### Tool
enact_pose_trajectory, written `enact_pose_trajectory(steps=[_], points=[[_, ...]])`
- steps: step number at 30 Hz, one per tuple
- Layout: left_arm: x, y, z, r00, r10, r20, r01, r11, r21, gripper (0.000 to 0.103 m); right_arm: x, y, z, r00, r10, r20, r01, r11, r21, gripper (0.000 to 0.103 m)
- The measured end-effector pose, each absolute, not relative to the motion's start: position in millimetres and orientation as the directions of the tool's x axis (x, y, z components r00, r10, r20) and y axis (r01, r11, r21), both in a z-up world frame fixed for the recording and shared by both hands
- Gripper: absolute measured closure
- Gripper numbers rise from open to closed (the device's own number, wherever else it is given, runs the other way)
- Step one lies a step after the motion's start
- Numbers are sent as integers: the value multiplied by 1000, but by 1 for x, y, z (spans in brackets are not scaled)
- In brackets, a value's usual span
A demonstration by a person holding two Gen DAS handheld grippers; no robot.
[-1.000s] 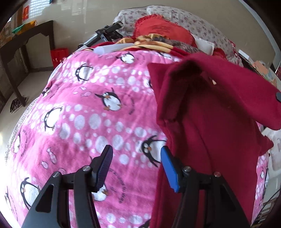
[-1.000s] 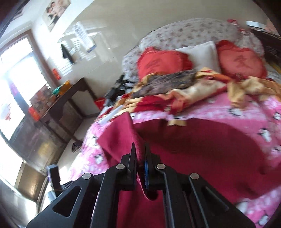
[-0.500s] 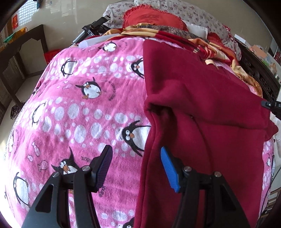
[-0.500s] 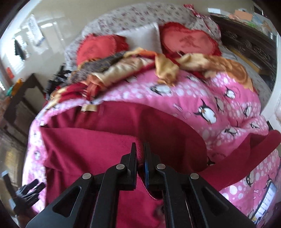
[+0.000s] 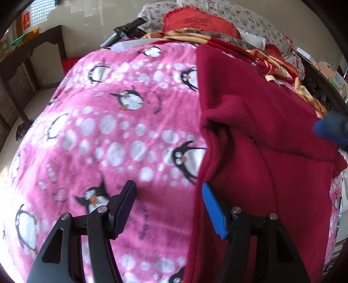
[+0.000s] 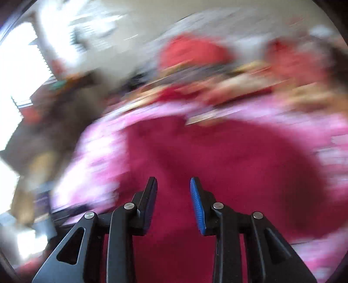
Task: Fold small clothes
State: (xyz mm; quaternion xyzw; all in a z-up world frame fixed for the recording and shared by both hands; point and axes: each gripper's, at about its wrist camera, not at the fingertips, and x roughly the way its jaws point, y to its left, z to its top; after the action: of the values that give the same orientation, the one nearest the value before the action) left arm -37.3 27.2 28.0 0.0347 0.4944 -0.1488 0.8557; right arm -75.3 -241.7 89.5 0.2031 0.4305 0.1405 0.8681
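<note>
Nearest in the left wrist view, the left gripper [image 5: 168,206] has its jaws spread wide with nothing between them; its blue right finger [image 5: 214,210] sits just at the left edge of the dark red garment [image 5: 271,135], while the dark left finger hangs over the pink penguin blanket [image 5: 108,122] that covers the bed; the cloth therefore lies to the right of this gripper, touching or nearly touching one finger, though which of the two I cannot tell.

The garment runs as a long band from near to far along the right half of the bed, its left edge almost straight; midway up, a folded layer makes a pocket-like crease at that edge.

In the right wrist view, heavily blurred, the right gripper [image 6: 174,202] is likewise parted and empty, and it hangs directly over the red cloth [image 6: 228,156], which fills the space ahead of and below it; a blurred blue shape at the right rim of the left view is probably this gripper's finger.

By my reading the right gripper is squarely above the garment and the left only at its margin, so the left would have to shift rightward to take that edge.

Farther off lie a rumpled orange-and-red quilt and red cushions [image 5: 195,19] at the head of the bed.
</note>
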Motion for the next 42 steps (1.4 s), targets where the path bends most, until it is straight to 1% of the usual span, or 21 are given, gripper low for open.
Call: enact_pose_trajectory(steps=[2,5,8,10,11,12,13,15,18,20,22,24,26,29,31,34,35,37,38,40,42], points=[[-41,38,33,488,-204,-849,276,959,-72,37,-59,-211,71,541,469,-698,-93,858,505,101],[-42,61,41,515,-179,-838,242,969,-58,37,-32,-178,44,508,488,-710,-86,849,522,101],[-38,84,46,523,-163,-837,197,978,-68,37,-6,-170,19,500,522,-691,-23,806,591,101],[-36,97,48,525,-160,-836,168,982,-82,37,10,-172,4,512,473,-717,66,811,582,101],[-35,103,48,526,-159,-836,156,984,-89,37,12,-175,0,523,465,-715,95,801,591,101],[-34,107,48,526,-158,-836,147,985,-94,37,14,-181,-3,544,473,-693,125,771,625,102],[-33,110,48,525,-157,-837,140,985,-97,37,15,-185,-6,563,479,-674,145,745,651,103],[-31,115,46,521,-157,-839,129,986,-105,37,13,-185,-3,587,456,-669,153,748,645,103],[-28,116,46,526,-162,-835,115,986,-119,37,8,-169,11,594,449,-667,89,788,610,103],[-25,110,48,526,-175,-833,114,984,-135,37,7,-159,14,588,441,-678,50,816,575,103],[-23,99,53,529,-200,-825,132,979,-152,37,12,-152,6,557,426,-712,44,842,538,103],[-22,87,58,545,-213,-811,153,976,-153,37,12,-158,-5,498,458,-736,72,824,561,103],[-20,75,63,550,-227,-804,182,972,-150,37,3,-165,1,487,498,-717,59,801,596,103],[-16,60,66,551,-243,-798,207,967,-151,37,-23,-182,21,487,511,-708,2,810,586,103],[-11,48,66,550,-259,-794,225,961,-158,37,-37,-201,44,529,477,-702,-21,834,551,103],[-2,23,62,536,-273,-798,262,953,-150,36,-40,-224,78,636,370,-677,-27,888,460,103],[1,15,59,528,-281,-802,278,949,-149,36,-33,-231,89,675,318,-666,-25,912,410,103],[6,2,50,510,-263,-819,287,949,-127,36,-9,-233,95,699,258,-667,-28,942,335,95],[8,-2,45,501,-255,-827,290,950,-118,36,1,-232,95,694,234,-680,-30,954,298,92],[12,-6,34,482,-235,-844,286,953,-101,36,26,-224,89,657,190,-730,-54,977,206,92],[15,-6,24,466,-228,-855,278,955,-103,35,47,-211,77,611,185,-770,-135,982,130,92]])
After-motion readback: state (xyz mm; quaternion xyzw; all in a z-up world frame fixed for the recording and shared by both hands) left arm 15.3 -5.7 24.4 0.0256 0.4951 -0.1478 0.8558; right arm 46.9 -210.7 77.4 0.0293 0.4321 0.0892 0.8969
